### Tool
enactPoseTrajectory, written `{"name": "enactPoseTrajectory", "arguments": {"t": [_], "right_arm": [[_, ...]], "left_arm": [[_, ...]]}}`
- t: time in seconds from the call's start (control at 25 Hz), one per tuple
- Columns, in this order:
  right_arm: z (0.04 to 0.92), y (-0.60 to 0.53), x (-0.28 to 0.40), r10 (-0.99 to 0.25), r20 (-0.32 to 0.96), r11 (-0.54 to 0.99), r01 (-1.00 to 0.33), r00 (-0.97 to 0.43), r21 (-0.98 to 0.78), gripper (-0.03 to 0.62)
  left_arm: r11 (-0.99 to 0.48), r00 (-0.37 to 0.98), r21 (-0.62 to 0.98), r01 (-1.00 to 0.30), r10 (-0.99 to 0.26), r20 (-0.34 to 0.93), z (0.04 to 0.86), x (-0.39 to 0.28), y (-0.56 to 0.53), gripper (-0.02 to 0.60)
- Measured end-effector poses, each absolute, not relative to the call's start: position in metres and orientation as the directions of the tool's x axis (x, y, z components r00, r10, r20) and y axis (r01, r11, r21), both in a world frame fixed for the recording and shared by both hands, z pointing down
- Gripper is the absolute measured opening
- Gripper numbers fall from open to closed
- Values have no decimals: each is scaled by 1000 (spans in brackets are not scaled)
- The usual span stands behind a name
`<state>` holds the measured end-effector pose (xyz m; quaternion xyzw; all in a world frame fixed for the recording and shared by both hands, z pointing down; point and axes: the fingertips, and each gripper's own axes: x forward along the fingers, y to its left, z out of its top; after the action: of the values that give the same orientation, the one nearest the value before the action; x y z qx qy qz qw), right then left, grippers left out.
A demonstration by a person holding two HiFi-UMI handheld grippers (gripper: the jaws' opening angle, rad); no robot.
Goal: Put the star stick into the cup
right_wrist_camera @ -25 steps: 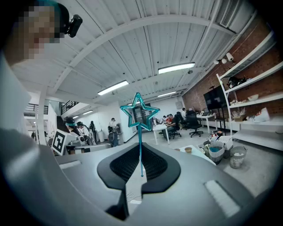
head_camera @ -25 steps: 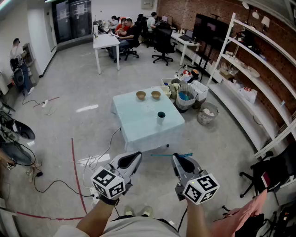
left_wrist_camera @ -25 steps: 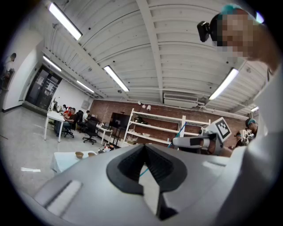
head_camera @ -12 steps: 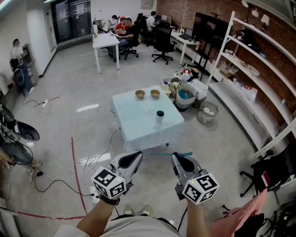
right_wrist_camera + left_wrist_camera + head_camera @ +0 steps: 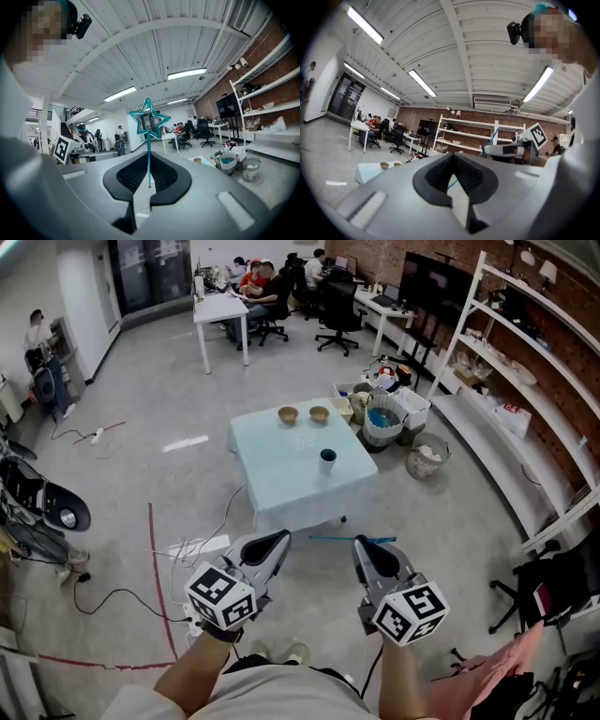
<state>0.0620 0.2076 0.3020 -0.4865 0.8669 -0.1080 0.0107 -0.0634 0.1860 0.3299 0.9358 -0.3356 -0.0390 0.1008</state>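
My right gripper (image 5: 365,549) is shut on a thin teal star stick (image 5: 349,540), held low in front of me over the floor. In the right gripper view the stick (image 5: 149,157) rises from between the jaws, its star outline at the top. My left gripper (image 5: 276,543) is beside it, shut and holding nothing. The left gripper view shows the right gripper (image 5: 506,150) and a bit of the stick (image 5: 493,137). The white cup (image 5: 327,458) with a dark inside stands on a low table with a pale blue cloth (image 5: 281,479), well ahead of both grippers.
Two small bowls (image 5: 288,414) (image 5: 320,413) sit at the table's far edge. Baskets and bins (image 5: 382,423) crowd its right side, with a wire bin (image 5: 424,456) nearby. White shelves (image 5: 525,381) line the brick wall. Cables (image 5: 192,549) and red tape (image 5: 157,587) lie on the floor.
The head view has shifted a little, so the table and cup sit slightly higher in the frame. Both grippers keep the same pose, and the stick stays in the right one.
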Motion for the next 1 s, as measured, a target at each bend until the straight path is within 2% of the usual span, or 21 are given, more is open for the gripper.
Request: {"name": "enactPoseTrajectory", "arguments": {"t": [0.6,1.0], "right_arm": [[308,182,107,-866,106,461,-863,-488,-208,26],[336,105,102,-880,144,422,-884,-453,-203,26]], "left_arm": [[-731,754,221,-646,-656,35,339,-37,157,5],[-750,775,228,-621,-631,39,367,-36,77,5]]}}
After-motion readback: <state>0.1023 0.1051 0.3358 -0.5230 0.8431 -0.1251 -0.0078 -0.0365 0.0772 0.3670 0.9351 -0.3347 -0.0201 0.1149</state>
